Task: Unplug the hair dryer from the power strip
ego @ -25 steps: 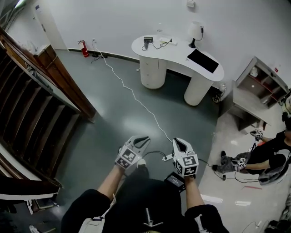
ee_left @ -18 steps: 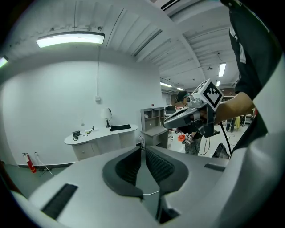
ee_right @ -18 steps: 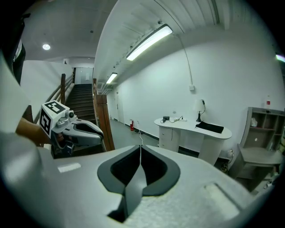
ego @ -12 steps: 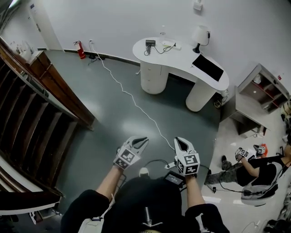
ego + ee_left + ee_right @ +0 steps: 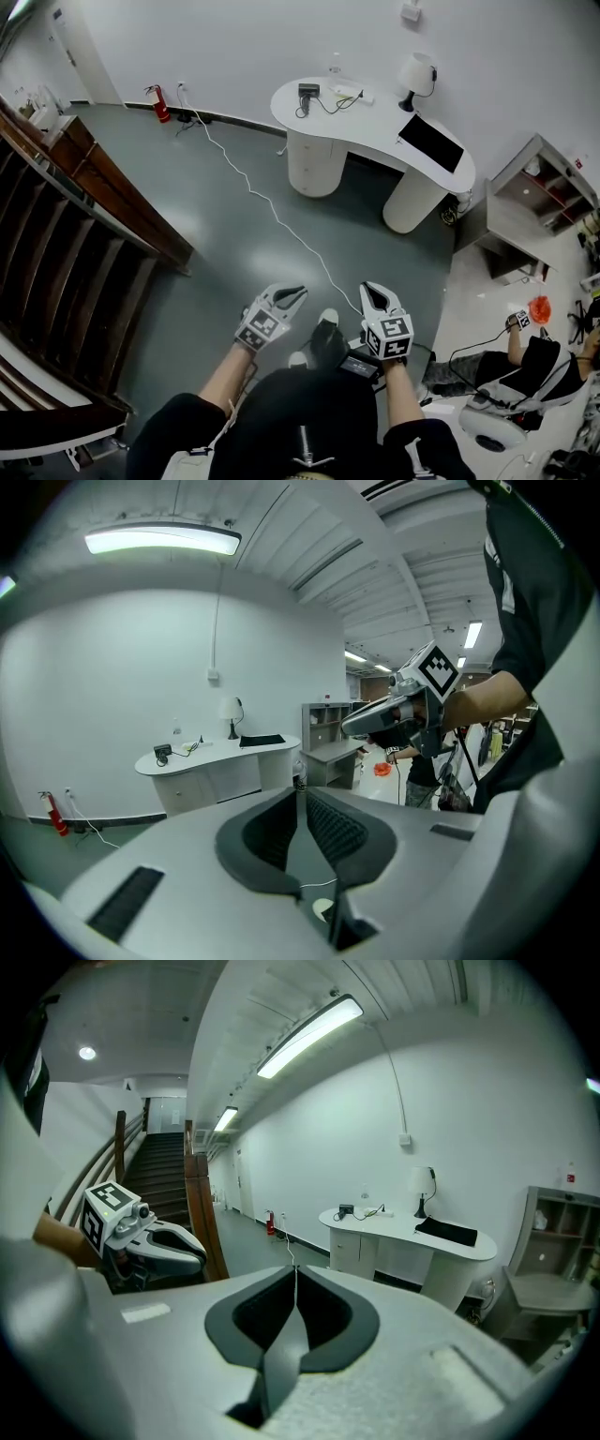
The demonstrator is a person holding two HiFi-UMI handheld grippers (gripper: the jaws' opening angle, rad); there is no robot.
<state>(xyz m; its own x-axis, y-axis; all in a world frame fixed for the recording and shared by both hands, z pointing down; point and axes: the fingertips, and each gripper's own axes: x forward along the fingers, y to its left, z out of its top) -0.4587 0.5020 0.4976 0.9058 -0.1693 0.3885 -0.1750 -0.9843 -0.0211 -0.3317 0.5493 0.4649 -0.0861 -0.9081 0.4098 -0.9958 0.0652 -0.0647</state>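
The left hand-held gripper (image 5: 293,292) and right hand-held gripper (image 5: 369,290) are hanging closed, empty. I'd be opening one before nearing the power strip (image 5: 348,92) at the surface's (image 5: 375,129) far edge.

the right gripper (image 5: 295,1277) fills the lower frame, jaws pressed together with nothing between them. at left centre hangs the left gripper (image 5: 195,1252). right of centre stands a curved white desk (image 5: 403,1241) bearing a lamp (image 5: 423,1185); a staircase (image 5: 164,1171) climbs at upper left.

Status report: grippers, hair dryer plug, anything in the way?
Left gripper and right gripper shut, empty. Dark device, likely dryer, and power strip on desk ahead; plug too small to tell. White cord lies across the path.
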